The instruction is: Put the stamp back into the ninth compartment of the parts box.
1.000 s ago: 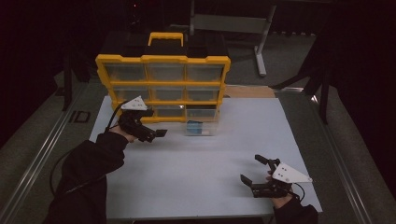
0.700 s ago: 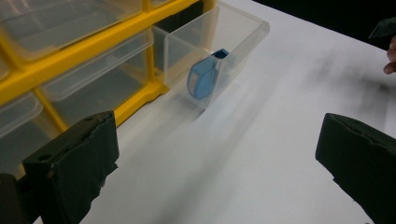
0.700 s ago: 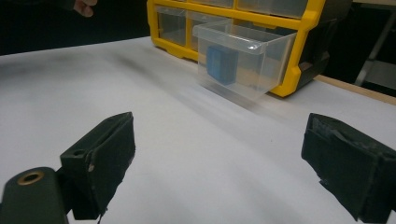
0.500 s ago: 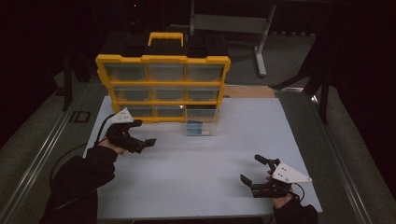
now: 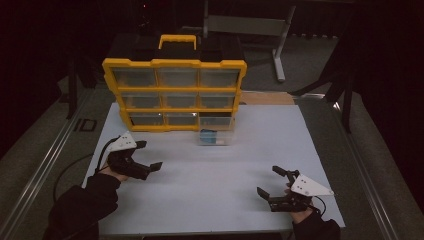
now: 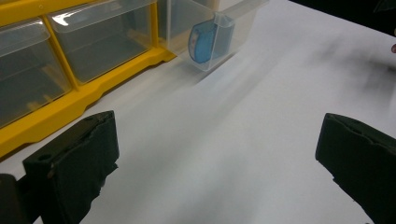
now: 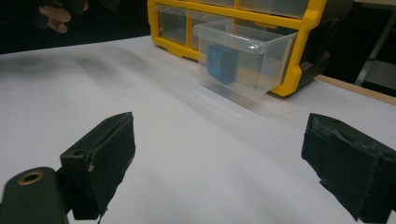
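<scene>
The left gripper, black w/ a grey three-cornered plate on top, has pulled back from the yellow plastic drawer organiser. 1 s ago it sat close to the cabinet's bottom row, jaws near the clear plastic drawer that's pulled out w/ a small blue object inside. Half a sec later it had slid left and toward the person. Now it's nearer still to the table's near-left edge, well apart from the drawer, over bare white tabletop. Forearm and dark sleeve withdrew w/ it. Jaws stand wide apart, nothing between them.
</scene>
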{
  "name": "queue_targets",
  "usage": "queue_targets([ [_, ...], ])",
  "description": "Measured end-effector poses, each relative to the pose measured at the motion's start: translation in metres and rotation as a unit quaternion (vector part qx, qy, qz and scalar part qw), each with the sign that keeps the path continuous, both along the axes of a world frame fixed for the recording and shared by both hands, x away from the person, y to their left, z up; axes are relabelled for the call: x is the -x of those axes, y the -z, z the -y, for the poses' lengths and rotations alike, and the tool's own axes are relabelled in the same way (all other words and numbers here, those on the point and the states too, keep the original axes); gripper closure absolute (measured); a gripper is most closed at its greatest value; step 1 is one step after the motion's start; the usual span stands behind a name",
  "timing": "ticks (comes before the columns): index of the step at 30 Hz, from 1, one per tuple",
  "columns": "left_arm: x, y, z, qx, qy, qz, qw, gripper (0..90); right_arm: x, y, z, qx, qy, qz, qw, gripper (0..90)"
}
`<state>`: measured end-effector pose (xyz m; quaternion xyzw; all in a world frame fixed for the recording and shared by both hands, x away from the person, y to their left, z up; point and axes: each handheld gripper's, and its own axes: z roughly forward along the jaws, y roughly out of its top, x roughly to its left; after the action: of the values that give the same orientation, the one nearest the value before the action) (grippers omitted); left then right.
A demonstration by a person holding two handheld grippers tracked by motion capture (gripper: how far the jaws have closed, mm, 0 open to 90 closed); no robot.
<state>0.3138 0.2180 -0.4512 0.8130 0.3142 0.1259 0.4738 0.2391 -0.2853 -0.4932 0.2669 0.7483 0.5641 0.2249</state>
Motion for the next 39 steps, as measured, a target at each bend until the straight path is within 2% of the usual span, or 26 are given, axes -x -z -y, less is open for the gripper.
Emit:
queue_targets([
  [8,0.022,0.011,-0.003,-0.006,-0.032,0.024,0.9992,0.1,0.0,0.0,-0.001,0.001,-0.001,0.001,1.0,9.6],
  [11,0.028,0.016,-0.003,-0.007,-0.048,0.028,0.9984,0.1,0.0,0.0,-0.001,0.002,-0.001,0.001,1.0,9.6],
  [15,0.034,0.021,-0.004,-0.001,-0.058,0.028,0.9979,0.1,0.0,0.0,-0.001,0.003,-0.002,0.001,1.0,9.6],
  [16,0.037,0.023,-0.005,0.001,-0.07,0.034,0.997,0.1,0.0,0.0,-0.001,0.003,-0.002,0.001,1.0,9.6],
  [17,0.037,0.023,-0.005,0.001,-0.07,0.034,0.997,0.1,0.0,0.0,-0.001,0.003,-0.001,0.0,1.0,9.6],
  [19,0.042,0.027,-0.004,0.002,-0.093,0.041,0.9948,0.1,0.0,0.0,-0.001,0.003,-0.001,0.0,1.0,9.6],
  [20,0.042,0.027,-0.004,0.002,-0.093,0.041,0.9948,0.2,0.0,0.0,-0.001,0.003,-0.001,0.0,1.0,9.6],
  [21,0.046,0.03,-0.002,0.004,-0.107,0.04,0.9935,0.2,0.0,0.0,-0.001,0.004,-0.001,0.001,1.0,9.6],
  [22,0.047,0.032,-0.001,0.005,-0.111,0.04,0.993,0.2,0.0,0.0,-0.002,0.004,-0.002,0.0,1.0,9.6],
  [23,0.049,0.034,0.0,-0.005,-0.12,0.045,0.9918,0.2,0.0,0.0,-0.002,0.003,-0.002,-0.001,1.0,9.6],
  [24,0.051,0.035,0.001,-0.007,-0.122,0.05,0.9913,0.2,0.0,0.001,-0.002,0.004,-0.002,-0.001,1.0,9.6],
  [29,0.053,0.042,0.007,-0.006,-0.127,0.043,0.9909,0.2,0.0,0.001,-0.002,0.004,-0.003,-0.001,1.0,9.6],
  [30,0.053,0.045,0.009,-0.005,-0.128,0.036,0.9911,0.2,0.0,0.001,-0.002,0.004,-0.002,-0.002,1.0,9.6],
  [32,0.054,0.048,0.011,-0.009,-0.139,0.038,0.9896,0.2,0.0,0.001,-0.002,0.004,-0.002,-0.002,1.0,9.6],
  [34,0.054,0.05,0.012,-0.005,-0.136,0.032,0.9901,0.2,0.0,0.001,-0.002,0.004,-0.002,-0.001,1.0,9.6],
  [35,0.055,0.053,0.014,-0.005,-0.149,0.033,0.9883,0.2,0.0,0.001,-0.002,0.004,-0.001,-0.001,1.0,9.6],
  [37,0.055,0.055,0.015,-0.003,-0.152,0.032,0.9878,0.2,0.0,0.001,-0.002,0.003,-0.002,-0.002,1.0,9.6],
  [38,0.055,0.056,0.015,-0.005,-0.156,0.036,0.9871,0.2,0.0,0.001,-0.002,0.003,-0.002,-0.002,1.0,9.6],
  [39,0.055,0.058,0.017,-0.013,-0.165,0.044,0.9853,0.2,0.0,0.001,-0.002,0.003,-0.003,-0.003,1.0,9.6],
])
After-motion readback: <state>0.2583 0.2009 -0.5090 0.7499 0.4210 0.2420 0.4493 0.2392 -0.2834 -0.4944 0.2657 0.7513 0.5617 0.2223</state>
